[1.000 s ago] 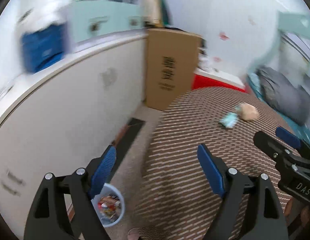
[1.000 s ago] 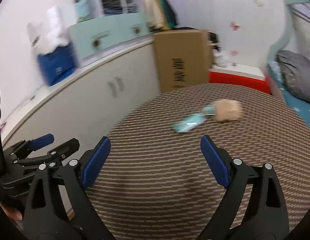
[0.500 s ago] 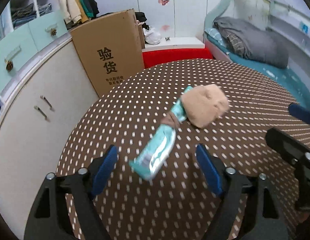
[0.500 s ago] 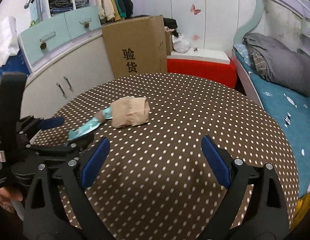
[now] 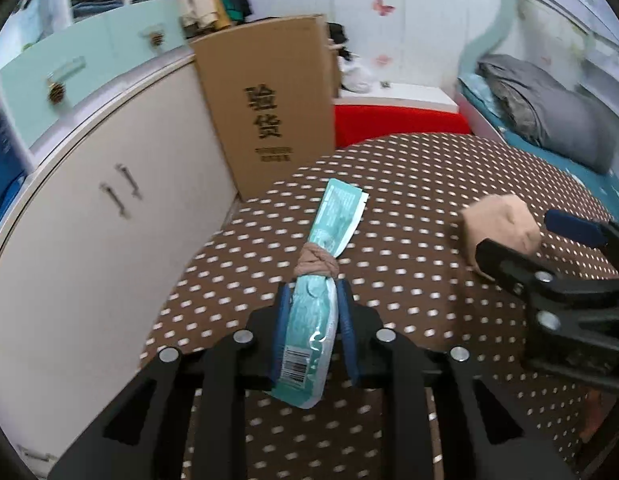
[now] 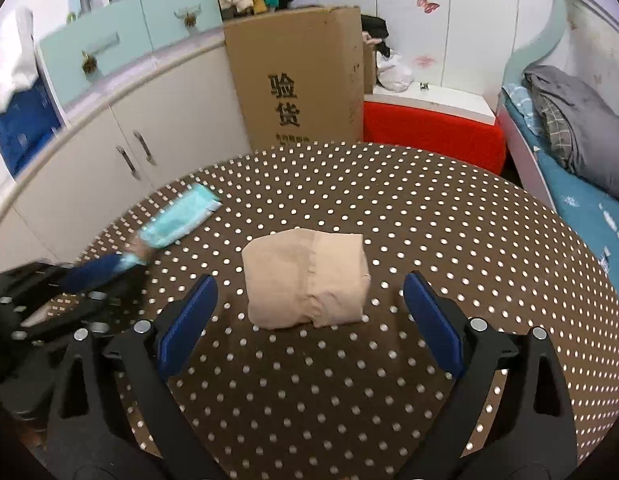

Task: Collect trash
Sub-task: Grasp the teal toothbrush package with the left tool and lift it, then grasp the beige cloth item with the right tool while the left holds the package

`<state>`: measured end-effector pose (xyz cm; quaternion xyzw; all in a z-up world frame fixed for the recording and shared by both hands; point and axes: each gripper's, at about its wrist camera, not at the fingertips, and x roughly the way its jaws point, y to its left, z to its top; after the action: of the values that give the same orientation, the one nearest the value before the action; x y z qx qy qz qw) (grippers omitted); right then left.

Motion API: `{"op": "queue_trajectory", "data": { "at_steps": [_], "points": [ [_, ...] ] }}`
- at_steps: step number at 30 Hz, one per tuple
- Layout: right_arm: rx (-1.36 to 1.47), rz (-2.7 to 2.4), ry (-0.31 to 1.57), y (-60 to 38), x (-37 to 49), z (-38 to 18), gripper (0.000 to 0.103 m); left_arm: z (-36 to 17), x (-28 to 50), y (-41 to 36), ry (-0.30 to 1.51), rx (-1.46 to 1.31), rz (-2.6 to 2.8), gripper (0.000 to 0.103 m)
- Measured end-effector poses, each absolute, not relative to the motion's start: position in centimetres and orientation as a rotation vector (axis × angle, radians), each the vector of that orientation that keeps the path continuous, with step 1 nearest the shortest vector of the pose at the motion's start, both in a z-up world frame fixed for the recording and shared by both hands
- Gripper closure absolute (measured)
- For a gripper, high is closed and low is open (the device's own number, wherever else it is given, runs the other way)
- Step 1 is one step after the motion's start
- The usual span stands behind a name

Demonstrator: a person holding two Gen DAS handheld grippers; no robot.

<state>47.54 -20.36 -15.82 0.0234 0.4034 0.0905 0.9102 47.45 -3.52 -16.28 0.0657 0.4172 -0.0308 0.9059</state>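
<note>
The teal wrapper [image 5: 315,316] is lying on the dotted worktop [image 6: 389,200] with its long axis running straight away from me, and my left tongs [image 5: 311,320] are clamping on its near half, blue pads pressing both sides just short of the tan band knotted round its middle; those jaws have just been closing, with the wrapper between them. Its far end is fanning out flat toward the worktop's far edge. To the right, the tan paper wad [image 6: 305,280] is sitting dead ahead of my right tongs [image 6: 309,312], whose jaws are standing wide apart and touching nothing, one pad off each side of the wad, so that hand is the nearer one for it and the wad's broad side is facing the opening. I am judging that a straight push forward and down would bracket it. A barcode is showing on the wrapper's near end, though its print is too small and blurred for me to read. The cardboard box [image 6: 301,76] standing behind the worktop is carrying the bold characters 验货.
</note>
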Motion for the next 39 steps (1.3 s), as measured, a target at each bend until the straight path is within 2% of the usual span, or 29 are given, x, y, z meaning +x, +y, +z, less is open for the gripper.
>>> {"op": "queue_trajectory", "data": {
  "at_steps": [1,2,3,5,7,8,20,23,24,25,26,27,39],
  "points": [
    [0.043,0.18,0.835,-20.2,47.7,-15.9,0.012,-15.9,47.4,-2.9,0.857,0.122,-0.06,0.079],
    [0.025,0.177,0.842,-19.8,47.9,-15.9,0.027,-15.3,47.3,-2.4,0.853,0.113,-0.059,0.079],
    [0.006,0.178,0.85,-19.5,48.1,-16.0,0.05,-15.0,46.8,-1.9,0.846,0.106,-0.055,0.079],
    [-0.021,0.173,0.854,-19.1,47.8,-16.1,0.051,-14.1,45.9,-1.0,0.828,0.098,-0.048,0.079],
    [-0.011,0.179,0.847,-19.1,46.8,-15.7,0.059,-13.1,44.5,-0.2,0.807,0.082,-0.039,0.079],
    [0.004,0.202,0.839,-19.0,46.3,-15.4,0.089,-12.5,43.4,0.4,0.787,0.075,-0.033,0.079],
    [-0.013,0.336,0.692,-13.0,35.7,-8.7,0.095,-9.0,33.0,7.2,0.714,-0.03,0.005,0.079],
    [-0.016,0.32,0.687,-12.6,34.7,-8.2,0.094,-8.9,31.8,8.2,0.713,-0.04,0.019,0.079],
    [0.008,0.317,0.698,-12.6,34.7,-8.2,0.088,-8.9,31.7,8.3,0.717,-0.042,0.018,0.079],
    [0.011,0.303,0.71,-12.6,34.8,-8.2,0.076,-9.0,31.6,8.4,0.718,-0.043,0.021,0.079],
    [0.002,0.26,0.719,-12.8,35.1,-8.4,0.026,-9.1,31.5,8.5,0.719,-0.047,0.023,0.079],
    [-0.008,0.233,0.71,-12.7,35.0,-8.4,0.011,-9.1,31.7,8.6,0.722,-0.049,0.02,0.079],
    [-0.02,0.136,0.844,-14.1,42.0,-14.9,0.012,-12.6,37.4,7.5,0.798,-0.062,0.012,0.08]
  ]
}}
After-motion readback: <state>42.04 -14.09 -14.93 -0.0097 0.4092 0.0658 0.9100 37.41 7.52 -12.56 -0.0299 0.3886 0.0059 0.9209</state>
